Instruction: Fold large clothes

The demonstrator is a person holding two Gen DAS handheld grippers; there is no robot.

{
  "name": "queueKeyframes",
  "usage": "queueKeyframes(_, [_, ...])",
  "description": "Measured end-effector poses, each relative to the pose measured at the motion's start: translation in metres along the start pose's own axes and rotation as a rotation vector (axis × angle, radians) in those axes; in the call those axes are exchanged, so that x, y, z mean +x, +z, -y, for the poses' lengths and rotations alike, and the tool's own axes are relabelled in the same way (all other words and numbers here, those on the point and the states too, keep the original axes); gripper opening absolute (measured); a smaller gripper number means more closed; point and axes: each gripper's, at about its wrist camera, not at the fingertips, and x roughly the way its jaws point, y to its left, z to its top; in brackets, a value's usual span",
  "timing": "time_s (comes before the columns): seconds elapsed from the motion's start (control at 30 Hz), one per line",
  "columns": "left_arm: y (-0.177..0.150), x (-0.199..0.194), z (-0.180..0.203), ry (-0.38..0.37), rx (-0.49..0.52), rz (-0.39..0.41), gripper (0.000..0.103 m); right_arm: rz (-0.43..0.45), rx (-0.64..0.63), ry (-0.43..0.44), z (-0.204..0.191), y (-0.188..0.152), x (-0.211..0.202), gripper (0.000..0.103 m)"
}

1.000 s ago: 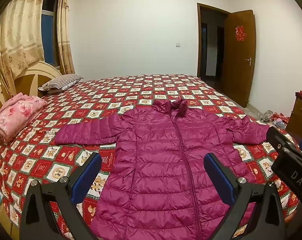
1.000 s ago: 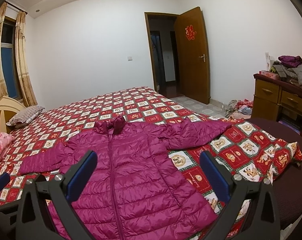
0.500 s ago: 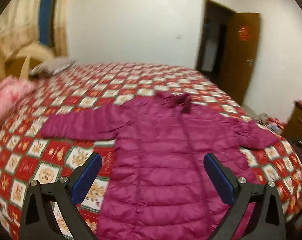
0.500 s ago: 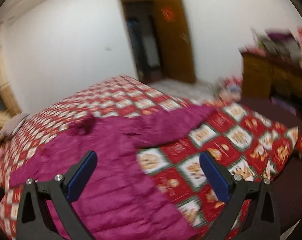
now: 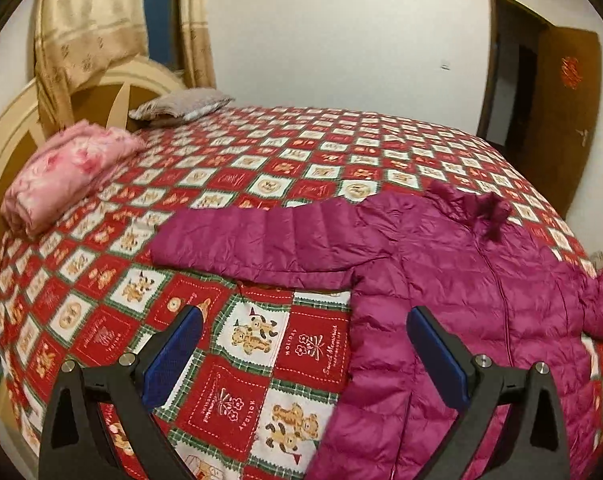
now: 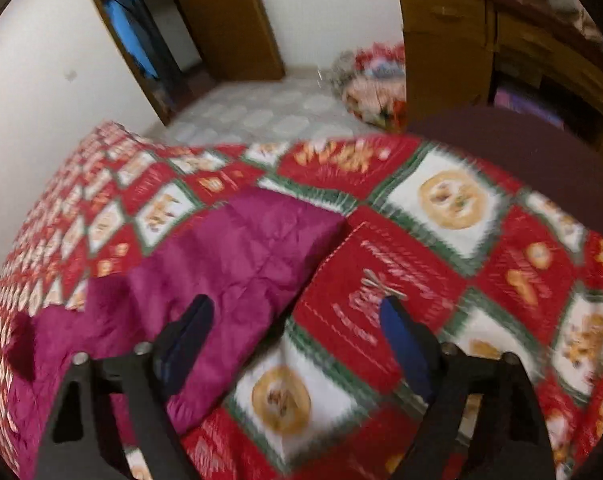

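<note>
The magenta quilted puffer jacket [image 5: 441, 280] lies flat on the red patchwork bedspread [image 5: 261, 360]. Both grippers have swung outward and dropped toward its sleeves: the left gripper [image 5: 303, 354] gapes empty, while the right gripper [image 6: 297, 330] is closing, nothing pinched yet. Sleeve grabs look imminent.

White walls [image 5: 341, 32], curtained window [image 5: 157, 8], wooden door [image 5: 557, 120] (open).

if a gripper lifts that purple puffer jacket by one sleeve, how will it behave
The jacket is quilted and wrinkled, lying limp, so it will probably droop rather than hold shape. It looks puffy, so likely light for its size. The shell seems shiny, so it may slip in the pads.
</note>
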Motion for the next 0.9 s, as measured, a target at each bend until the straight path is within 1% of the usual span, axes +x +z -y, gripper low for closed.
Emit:
queueKeyframes(0.03, [0.000,0.003,-0.001,0.001,-0.010,-0.005,0.102,-0.009,-0.003,-0.026,-0.004,0.001,0.009,0.084])
queueKeyframes(0.07, [0.001,0.007,-0.002,0.002,-0.016,-0.010,0.102,0.016,-0.026,-0.064,-0.007,0.006,0.011,0.084])
queueKeyframes(0.17, [0.004,0.021,0.000,0.005,-0.020,-0.027,0.102,0.047,-0.073,-0.080,-0.016,0.012,0.013,0.083])
queueKeyframes(0.2, [0.004,0.024,0.002,0.005,-0.021,-0.032,0.102,0.054,-0.088,-0.072,-0.019,0.012,0.012,0.073])
queueKeyframes(0.23, [0.005,0.026,0.002,0.001,-0.023,-0.036,0.102,0.066,-0.118,-0.099,-0.022,0.012,0.012,0.060])
queueKeyframes(0.27, [0.005,0.028,0.003,-0.005,-0.028,-0.040,0.102,0.072,-0.154,-0.149,-0.026,0.013,0.013,0.050])
queueKeyframes(0.3, [0.006,0.030,0.002,-0.017,-0.036,-0.045,0.102,0.075,-0.170,-0.166,-0.026,0.014,0.014,0.027])
queueKeyframes(0.33, [0.006,0.032,0.002,-0.031,-0.043,-0.049,0.102,0.065,-0.165,-0.125,-0.023,0.015,0.012,0.011])
queueKeyframes(0.37, [0.006,0.032,0.002,-0.042,-0.048,-0.051,0.102,0.064,-0.147,-0.088,-0.019,0.016,0.009,0.011])
queueKeyframes(0.43, [0.006,0.032,0.001,-0.059,-0.057,-0.053,0.102,0.119,-0.135,-0.029,-0.018,0.016,-0.009,0.011])
queueKeyframes(0.5, [0.006,0.032,0.000,-0.063,-0.061,-0.053,0.102,0.200,-0.192,0.038,-0.033,0.014,-0.034,0.011])
queueKeyframes(0.63, [0.004,0.027,-0.009,-0.073,-0.083,-0.037,0.102,0.297,-0.345,0.190,-0.083,-0.007,-0.106,0.009])
queueKeyframes(0.67, [0.004,0.024,-0.012,-0.072,-0.090,-0.028,0.102,0.316,-0.385,0.225,-0.098,-0.014,-0.122,0.009])
queueKeyframes(0.73, [0.004,0.018,-0.018,-0.072,-0.102,-0.014,0.102,0.354,-0.487,0.311,-0.136,-0.041,-0.163,0.009])
queueKeyframes(0.77, [0.004,0.016,-0.021,-0.075,-0.107,-0.009,0.102,0.361,-0.523,0.344,-0.153,-0.049,-0.172,0.009])
queueKeyframes(0.83, [0.004,0.012,-0.027,-0.079,-0.119,-0.002,0.102,0.360,-0.616,0.435,-0.196,-0.083,-0.197,0.009])
queueKeyframes(0.87, [0.003,0.010,-0.031,-0.082,-0.127,0.002,0.102,0.351,-0.644,0.462,-0.211,-0.094,-0.199,0.009])
queueKeyframes(0.9, [0.003,0.008,-0.035,-0.084,-0.131,0.005,0.102,0.331,-0.677,0.508,-0.229,-0.113,-0.203,0.009])
